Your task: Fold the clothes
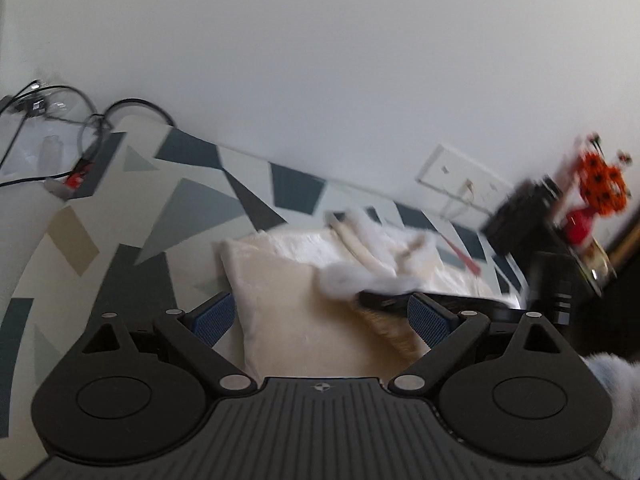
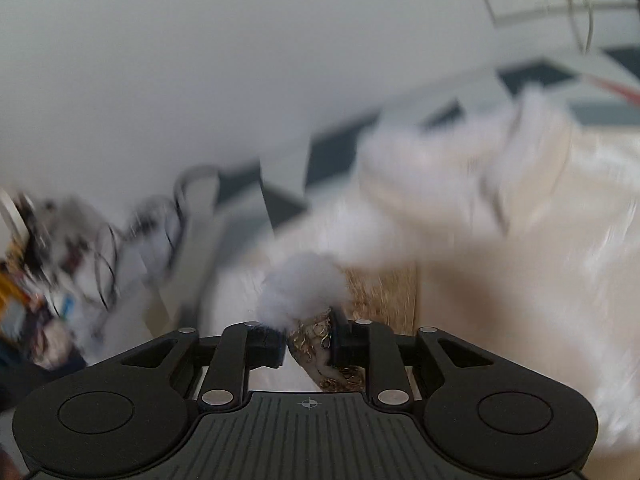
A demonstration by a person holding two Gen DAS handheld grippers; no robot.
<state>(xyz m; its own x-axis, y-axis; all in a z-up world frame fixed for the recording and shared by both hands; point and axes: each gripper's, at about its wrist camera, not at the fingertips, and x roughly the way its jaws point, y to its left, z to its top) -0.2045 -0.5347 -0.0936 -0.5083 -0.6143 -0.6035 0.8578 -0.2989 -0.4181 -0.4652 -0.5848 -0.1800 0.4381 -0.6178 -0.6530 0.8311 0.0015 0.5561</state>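
Black plastic linkages and blue ribbed pads fill the near edge of the left wrist view, where the left claw (image 1: 322, 322) stands spread wide with nothing between its fingers, poised over a cream garment (image 1: 280, 304) lying flat on a sheet (image 1: 160, 200) printed with grey, dark blue and beige triangles. In the right wrist view the right claw (image 2: 308, 344) is nearly closed, its fingers nipping a fold of the cream garment (image 2: 500, 280) where a patch of gold, sequin-like trim (image 2: 316, 344) and a tuft of white fluffy trim (image 2: 304, 288) bunch up just ahead of the pads; whether the pads actually press the cloth is hard to judge through the blur, but the fabric sits squarely between them. From the left wrist view that same right claw (image 1: 404, 300) shows as a dark bar lying across the garment's right side, with the white fluff (image 1: 360, 276) heaped beside it. Further back on the cloth lie pale straps or ties (image 1: 356, 240) across more white fur. Beyond the garment the patterned sheet runs to a plain white wall (image 1: 320, 80) carrying a white switch plate (image 1: 460, 178). To the far left black cables (image 1: 100, 120) loop over the sheet's edge; to the far right, blurred, stand dark objects topped with something orange and red (image 1: 600, 188).
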